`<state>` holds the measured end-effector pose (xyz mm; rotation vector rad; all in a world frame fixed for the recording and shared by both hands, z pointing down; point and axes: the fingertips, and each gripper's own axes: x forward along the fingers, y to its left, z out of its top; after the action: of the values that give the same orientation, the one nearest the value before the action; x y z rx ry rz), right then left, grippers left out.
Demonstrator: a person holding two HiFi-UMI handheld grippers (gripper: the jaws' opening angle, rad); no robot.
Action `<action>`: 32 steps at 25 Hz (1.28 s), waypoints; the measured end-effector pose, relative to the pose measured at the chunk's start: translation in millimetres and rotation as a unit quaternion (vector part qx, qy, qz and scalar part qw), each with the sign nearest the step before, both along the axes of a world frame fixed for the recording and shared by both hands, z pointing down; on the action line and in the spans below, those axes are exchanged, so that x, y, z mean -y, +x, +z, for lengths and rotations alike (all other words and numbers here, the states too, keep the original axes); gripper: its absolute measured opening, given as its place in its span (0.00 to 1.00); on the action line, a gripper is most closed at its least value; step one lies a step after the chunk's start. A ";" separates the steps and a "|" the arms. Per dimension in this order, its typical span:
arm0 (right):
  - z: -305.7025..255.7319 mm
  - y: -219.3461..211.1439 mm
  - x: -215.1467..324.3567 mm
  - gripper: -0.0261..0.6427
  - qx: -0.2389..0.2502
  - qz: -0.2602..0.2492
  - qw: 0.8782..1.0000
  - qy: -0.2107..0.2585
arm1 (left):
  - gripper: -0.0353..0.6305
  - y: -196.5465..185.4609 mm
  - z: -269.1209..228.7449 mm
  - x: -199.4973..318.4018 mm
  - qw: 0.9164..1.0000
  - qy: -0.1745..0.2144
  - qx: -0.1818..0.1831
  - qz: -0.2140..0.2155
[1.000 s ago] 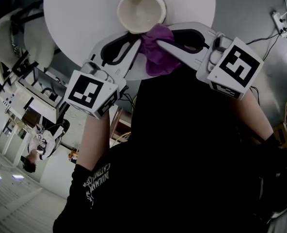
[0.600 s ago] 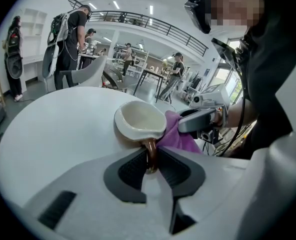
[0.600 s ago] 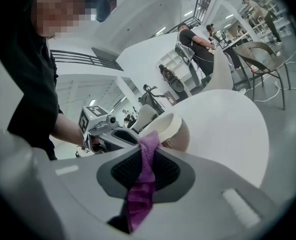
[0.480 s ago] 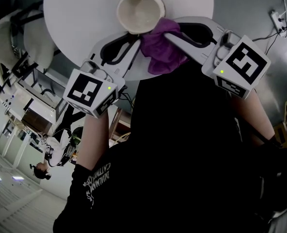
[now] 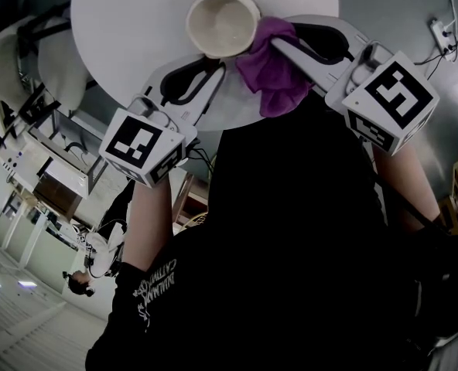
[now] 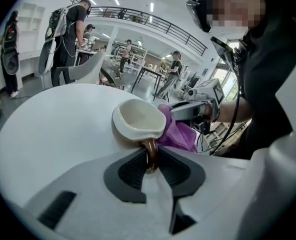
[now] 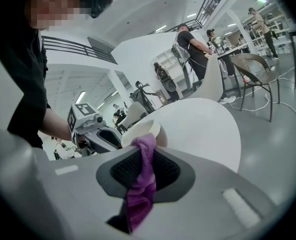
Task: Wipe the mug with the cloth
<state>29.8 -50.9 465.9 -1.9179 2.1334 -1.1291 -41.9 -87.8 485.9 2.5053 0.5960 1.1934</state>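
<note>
A cream mug (image 5: 223, 23) stands over the round white table (image 5: 128, 29); its brown handle (image 6: 151, 154) is pinched between the pads of my left gripper (image 6: 152, 165). My right gripper (image 7: 147, 165) is shut on a purple cloth (image 7: 143, 184), whose upper end presses against the mug's (image 7: 140, 133) side. In the head view the cloth (image 5: 269, 62) hangs at the mug's right side, with the right gripper (image 5: 291, 45) reaching in from the right and the left gripper (image 5: 213, 66) from below. The mug (image 6: 138, 121) looks empty inside.
Behind the table (image 6: 53, 134) stand chairs (image 7: 253, 69) and several people (image 6: 70, 29) in an open hall. A power strip (image 5: 446, 33) with cables lies on the grey floor at the right. My dark-clothed body (image 5: 291, 246) fills the lower head view.
My right gripper has carried the purple cloth rightward around the mug's side, from under its rim to its right. The left gripper and mug have stayed put.
</note>
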 end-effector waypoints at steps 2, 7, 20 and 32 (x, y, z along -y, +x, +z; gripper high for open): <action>-1.4 7.5 2.4 0.13 -0.001 0.011 1.000 -0.009 | 0.16 2.9 -3.6 0.2 1.000 -0.008 -0.003 0.002; 0.1 21.7 6.3 0.12 0.009 0.041 0.999 -0.028 | 0.17 2.3 -3.8 -2.6 1.000 -0.008 -0.001 0.019; 9.2 40.7 11.2 0.11 0.017 0.093 0.991 -0.097 | 0.18 -1.8 -1.1 -6.5 0.998 -0.003 -0.007 0.059; 14.4 48.3 23.8 0.10 0.106 0.206 0.960 -0.160 | 0.16 -12.7 0.6 -10.3 0.991 -0.052 -0.014 0.124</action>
<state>78.1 -74.7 480.3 -2.1115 1.4195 -1.5631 -54.7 -77.5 486.5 2.4165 0.9765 1.1761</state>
